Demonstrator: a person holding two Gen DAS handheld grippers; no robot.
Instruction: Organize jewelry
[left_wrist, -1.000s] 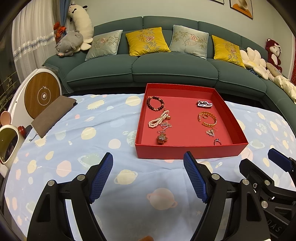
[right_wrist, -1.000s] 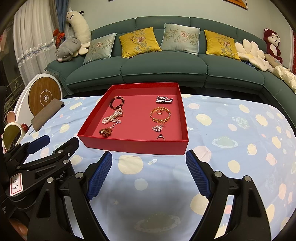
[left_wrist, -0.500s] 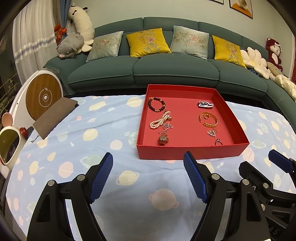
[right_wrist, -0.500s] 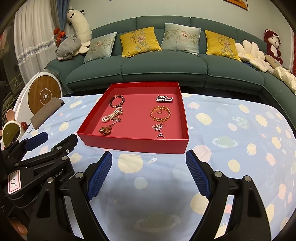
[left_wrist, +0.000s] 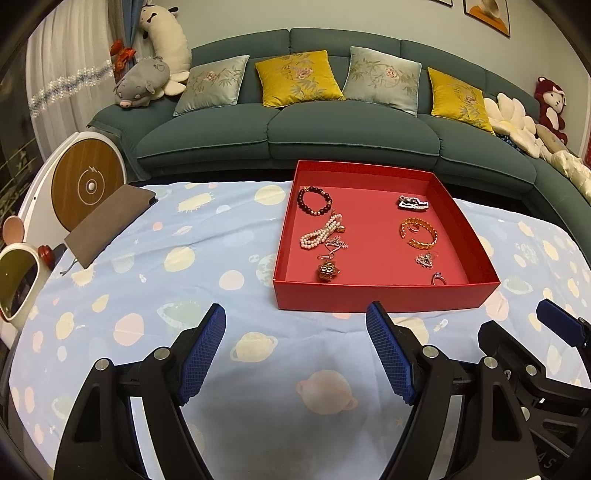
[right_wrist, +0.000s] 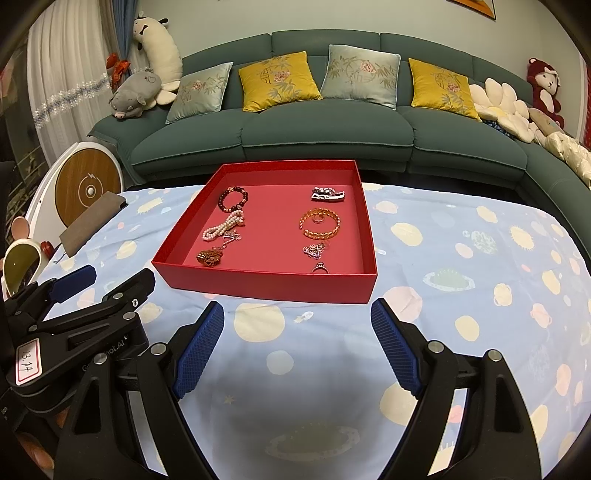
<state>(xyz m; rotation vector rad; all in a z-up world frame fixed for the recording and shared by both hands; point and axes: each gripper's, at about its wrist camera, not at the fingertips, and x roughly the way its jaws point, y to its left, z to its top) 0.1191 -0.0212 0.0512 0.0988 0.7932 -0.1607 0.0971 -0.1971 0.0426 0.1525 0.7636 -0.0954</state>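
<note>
We held the left gripper and the right gripper side by side above the planet-print cloth, both with jaws spread wide and nothing between them. Just ahead lay the red tray. Its left column held a dark bead bracelet, a pearl strand and a brown charm; its right column held a gold bangle, a pendant and a ring.
</note>
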